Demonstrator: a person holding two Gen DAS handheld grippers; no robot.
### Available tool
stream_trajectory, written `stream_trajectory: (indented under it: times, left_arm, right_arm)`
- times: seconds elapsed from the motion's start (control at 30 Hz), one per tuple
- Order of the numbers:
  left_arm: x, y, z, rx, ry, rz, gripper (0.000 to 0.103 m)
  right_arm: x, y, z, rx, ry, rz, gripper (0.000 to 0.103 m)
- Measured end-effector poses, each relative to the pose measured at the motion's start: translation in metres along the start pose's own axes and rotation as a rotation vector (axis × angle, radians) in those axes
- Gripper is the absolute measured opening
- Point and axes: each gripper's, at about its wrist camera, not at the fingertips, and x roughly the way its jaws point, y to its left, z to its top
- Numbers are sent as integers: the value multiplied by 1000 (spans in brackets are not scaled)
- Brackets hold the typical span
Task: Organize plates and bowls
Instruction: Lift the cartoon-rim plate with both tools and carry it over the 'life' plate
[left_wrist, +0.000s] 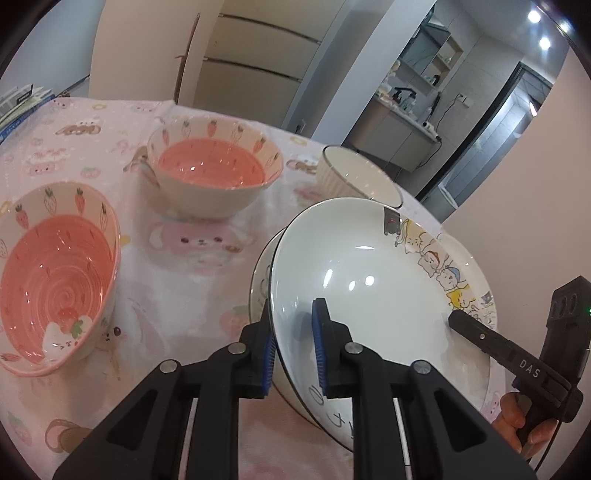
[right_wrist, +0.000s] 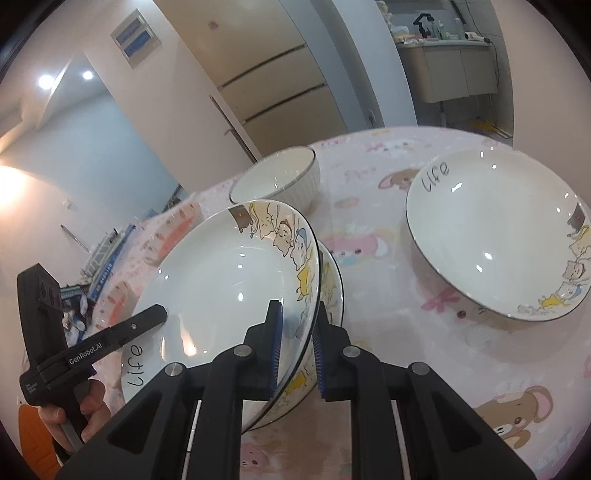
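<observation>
A white bowl with cartoon cats and the word "life" (left_wrist: 369, 273) (right_wrist: 221, 280) hangs tilted between both grippers. My left gripper (left_wrist: 293, 314) is shut on its left rim, one blue pad inside and one outside. My right gripper (right_wrist: 298, 314) is shut on the opposite rim in the same way. Directly under it sits a second bowl of the same pattern (left_wrist: 259, 273) (right_wrist: 332, 284), mostly hidden. Each wrist view shows the other gripper's finger inside the held bowl, the right one's finger (left_wrist: 480, 336) and the left one's finger (right_wrist: 144, 319), each with a hand on the handle.
Two pink strawberry bowls (left_wrist: 55, 280) (left_wrist: 214, 170) stand to the left on the pink cartoon tablecloth (left_wrist: 192, 295). A white ribbed bowl (left_wrist: 351, 177) (right_wrist: 280, 177) is just behind the held one. A third cartoon bowl (right_wrist: 491, 236) stands to the right. The table edge runs behind.
</observation>
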Motion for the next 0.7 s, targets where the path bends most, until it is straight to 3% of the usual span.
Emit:
stream_trajectory:
  times: [0.2,0.47,0.7]
  left_arm:
    - [0,-6,-7,32,4,40,16]
    - [-1,-9,-9,46,0,49,17]
    - [-2,-13,-12,47,44,35,17]
  right_arm:
    - [10,-3,-6,1,25,-17,18]
    - [10,-4,-6,-8,18,-31,18]
    - [0,1,-7,-42,4,-84,19]
